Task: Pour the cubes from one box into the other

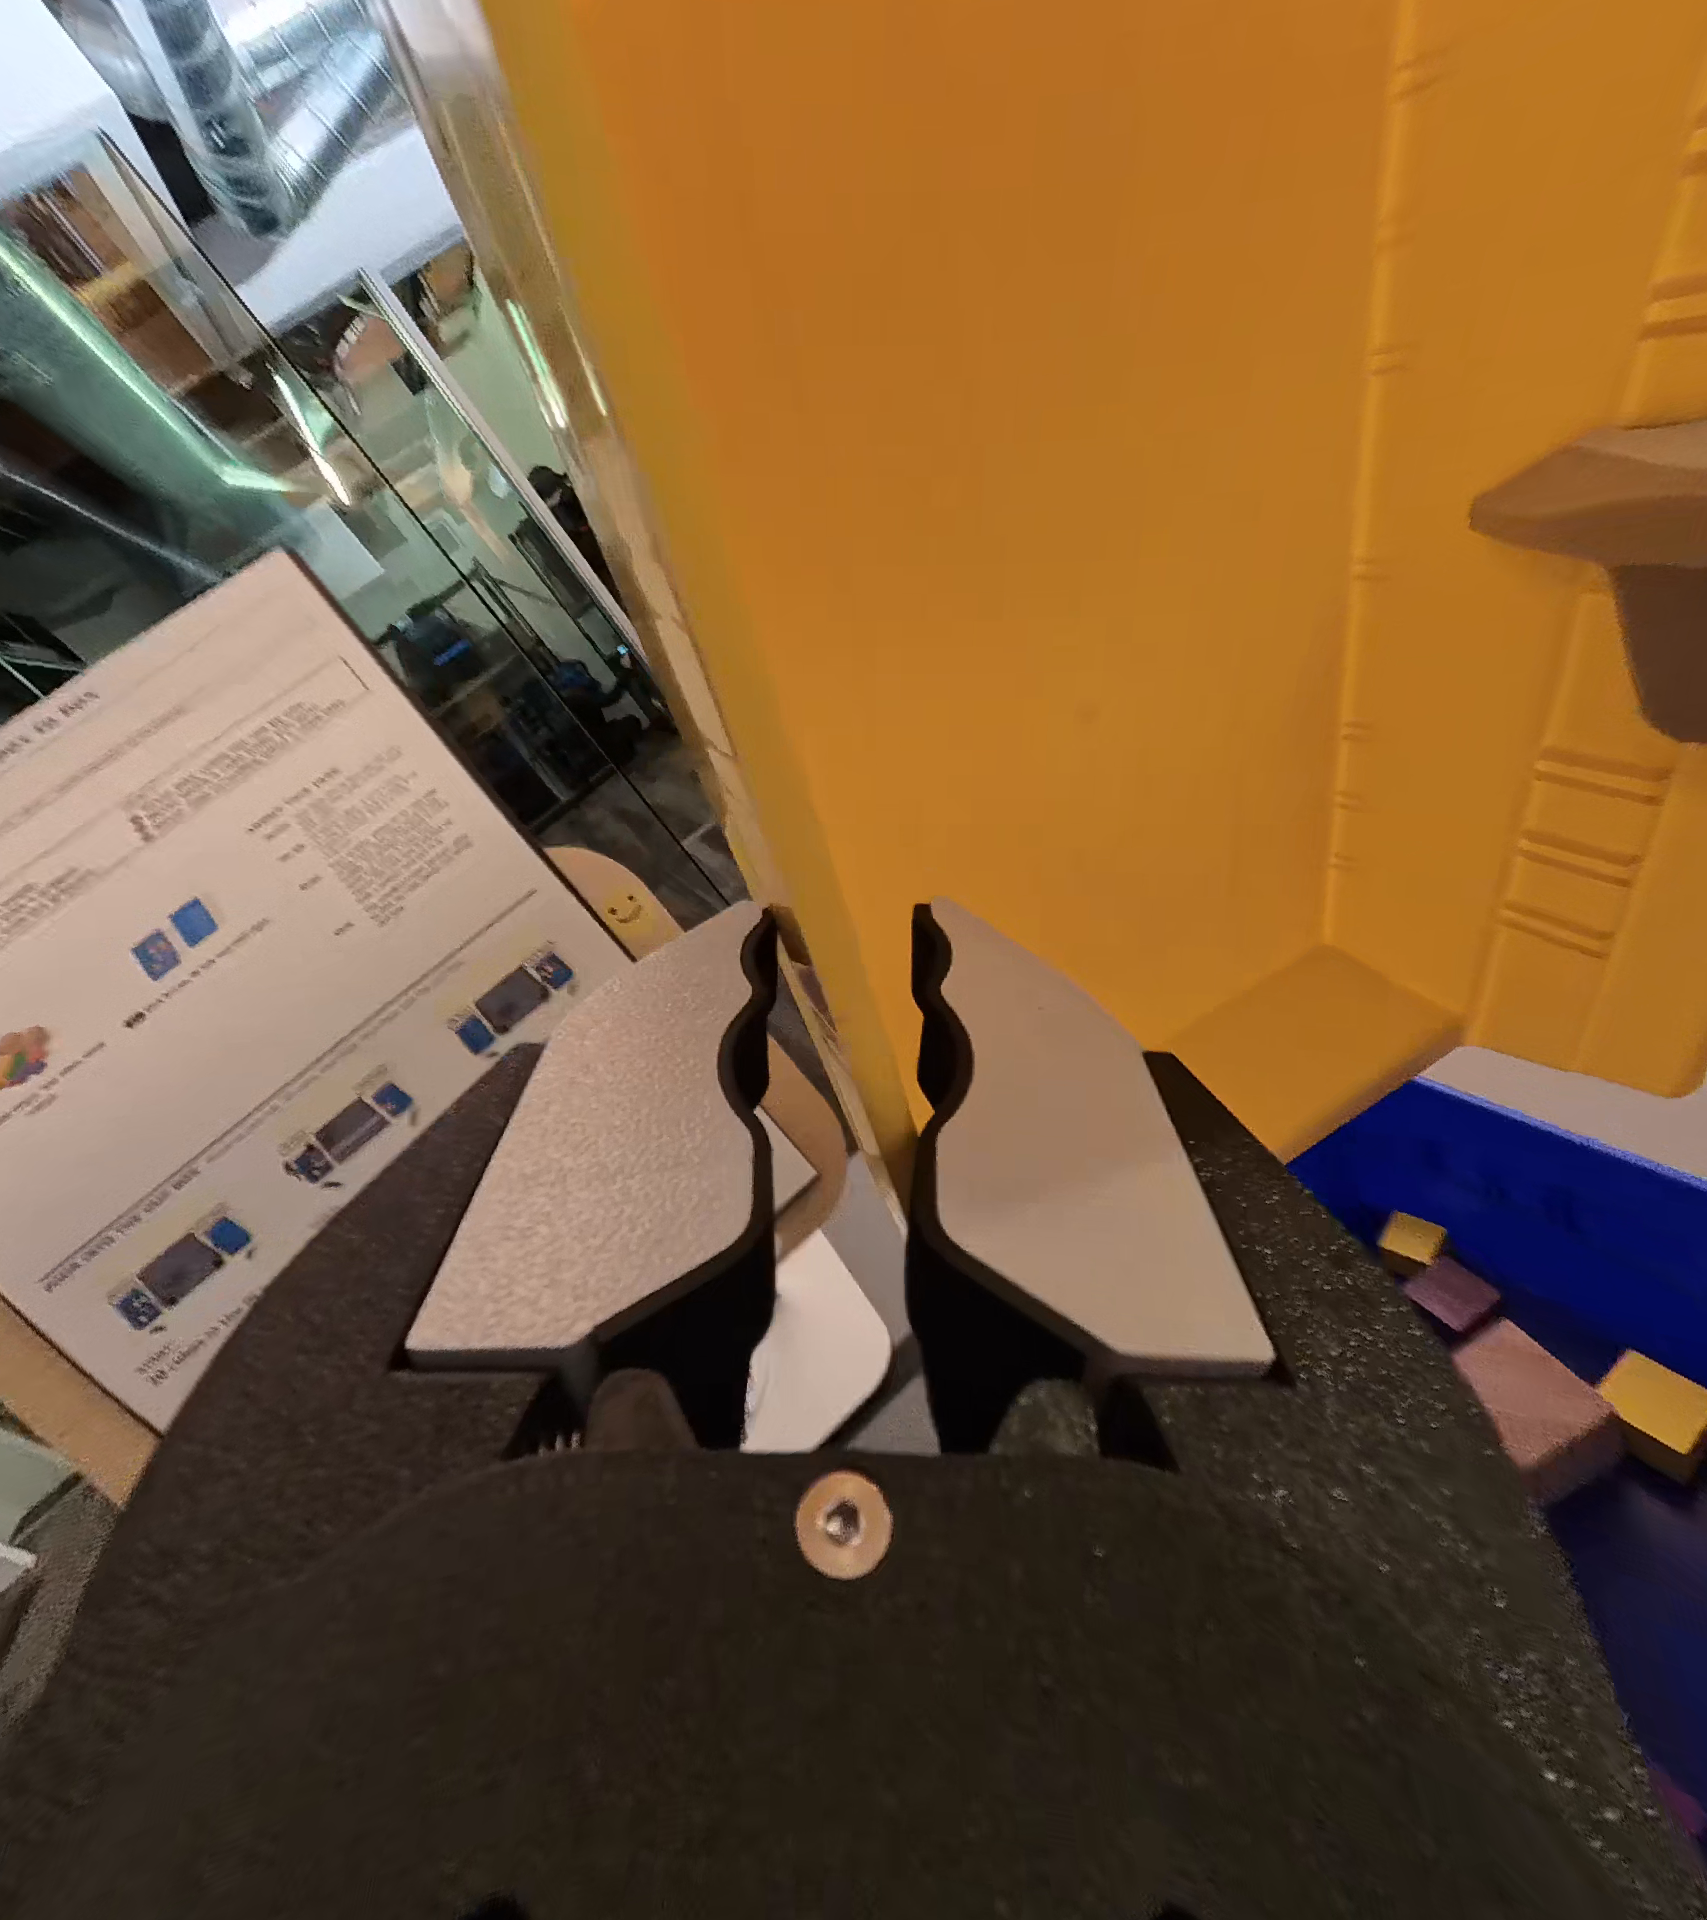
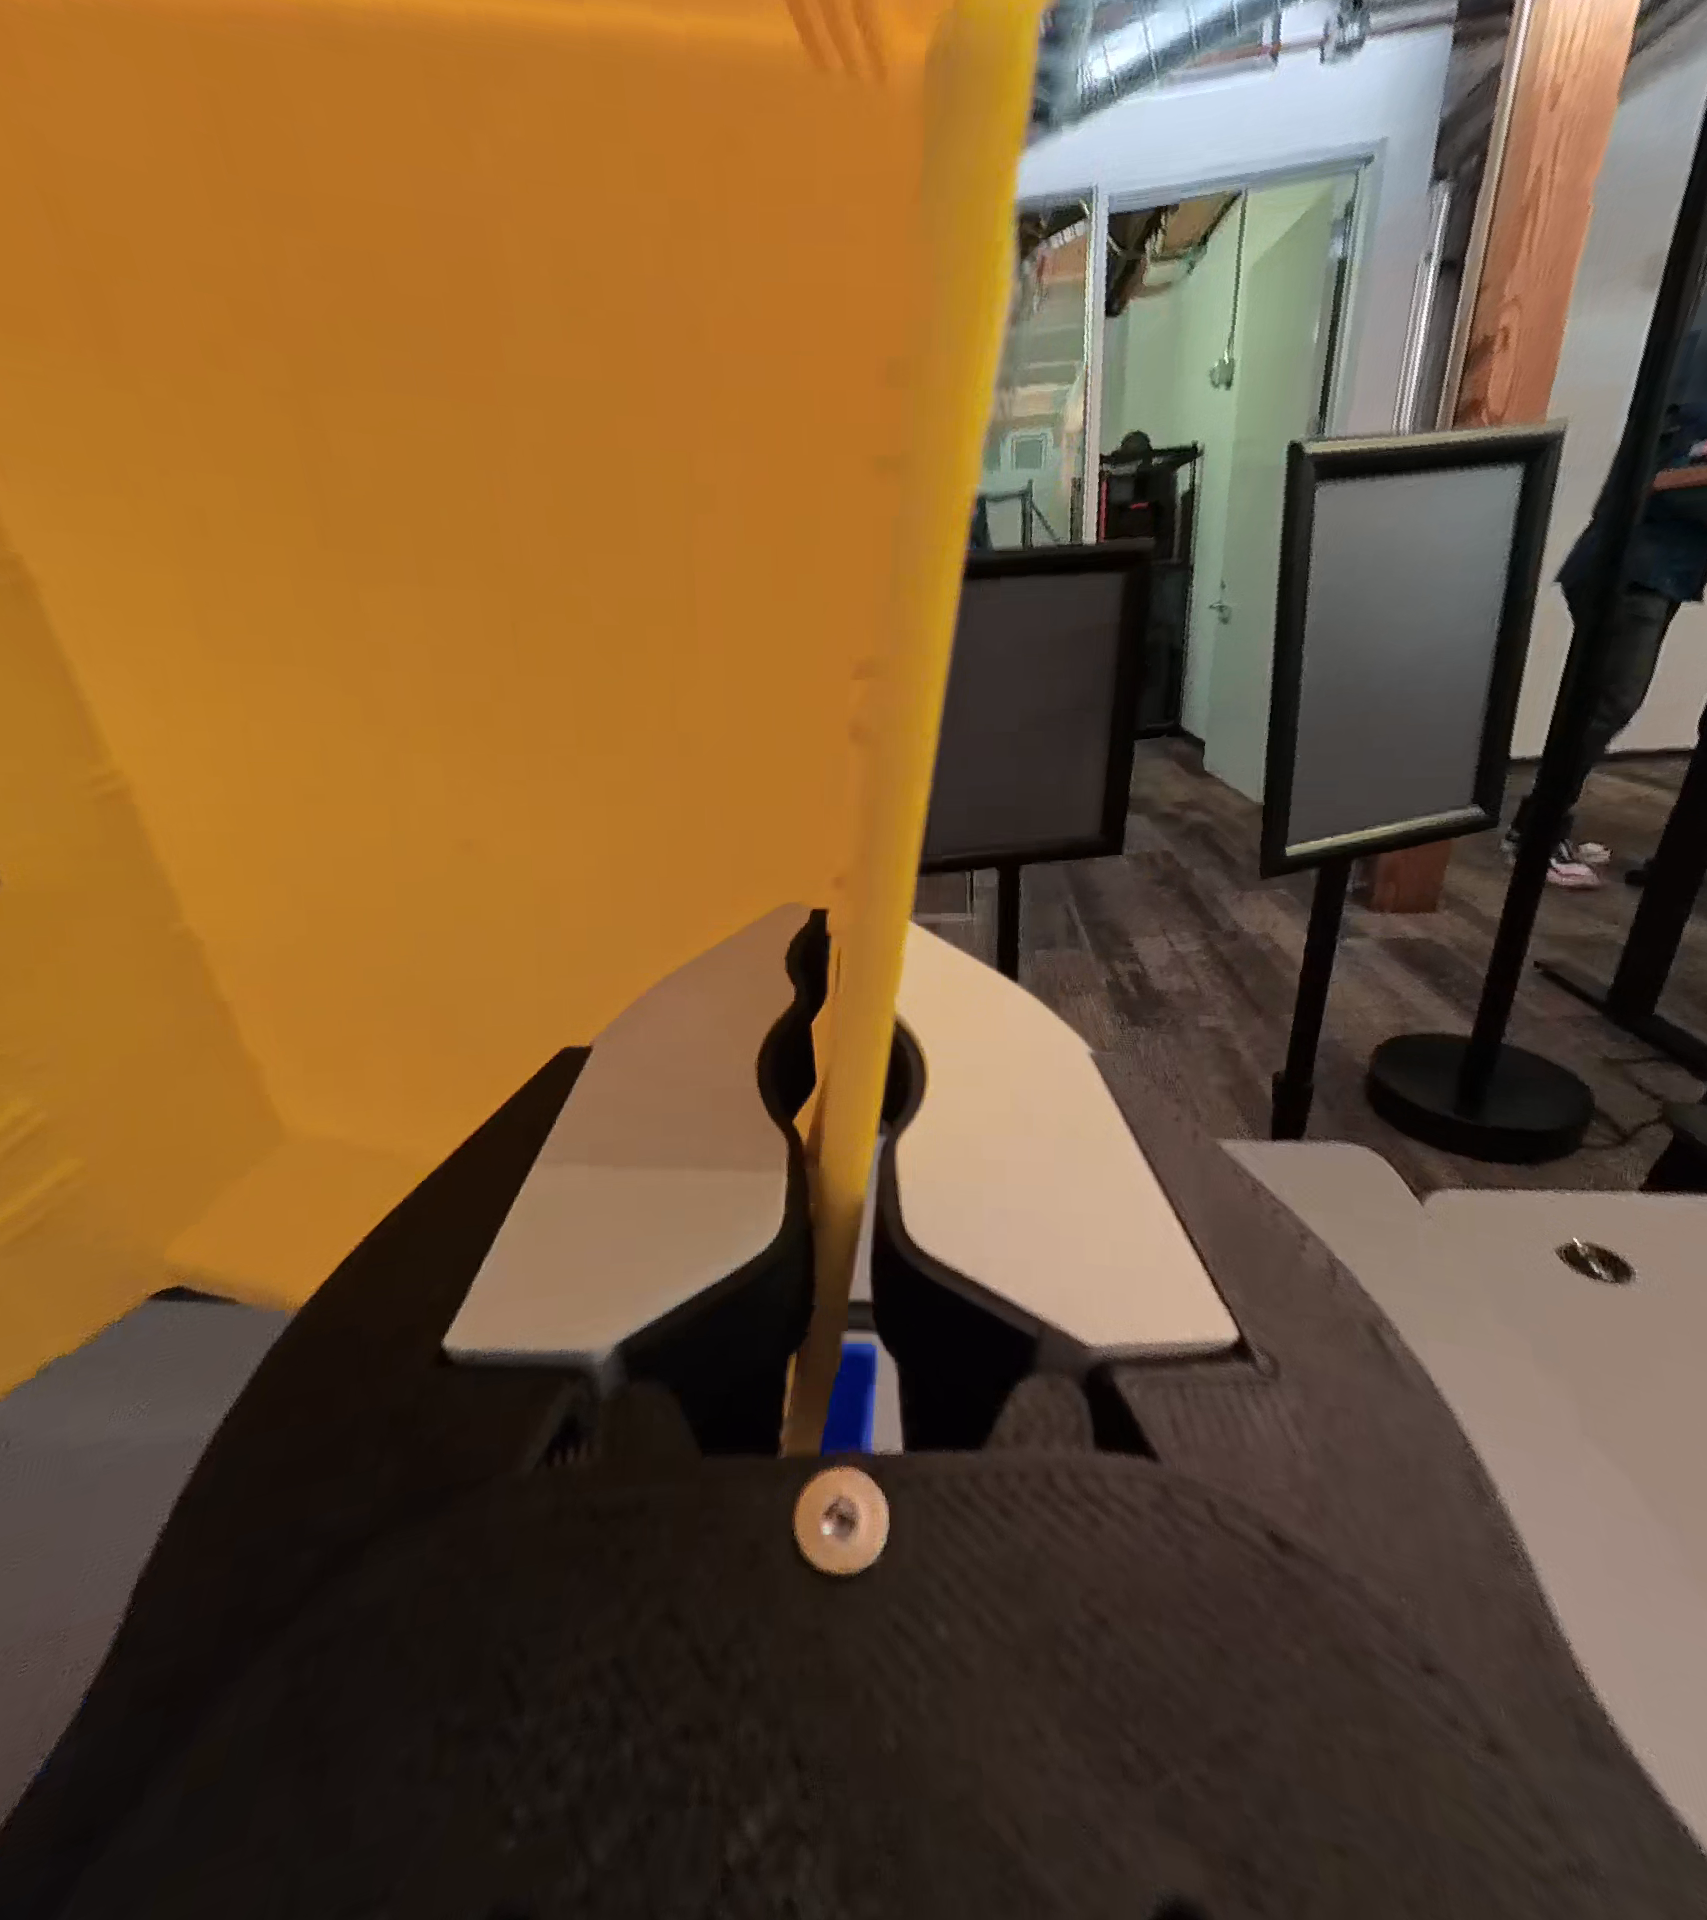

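Yellow box (image 1: 1088, 468) raised and tipped steeply, open side facing down toward blue box (image 1: 1576, 1226); visible interior shows no cubes.

Left gripper (image 1: 844, 940): jaws straddle yellow box wall with gap showing each side; cannot tell whether clamped.

Right gripper (image 2: 854, 956): closed on opposite wall of yellow box, rim pinched between jaws.

Blue box at lower right on grey surface (image 1: 1659, 1081), beneath yellow box; holds cubes (image 1: 1659, 1397) in yellow, purple, red.

Judgement: pour essentially complete. Remaining: set yellow box down, release.
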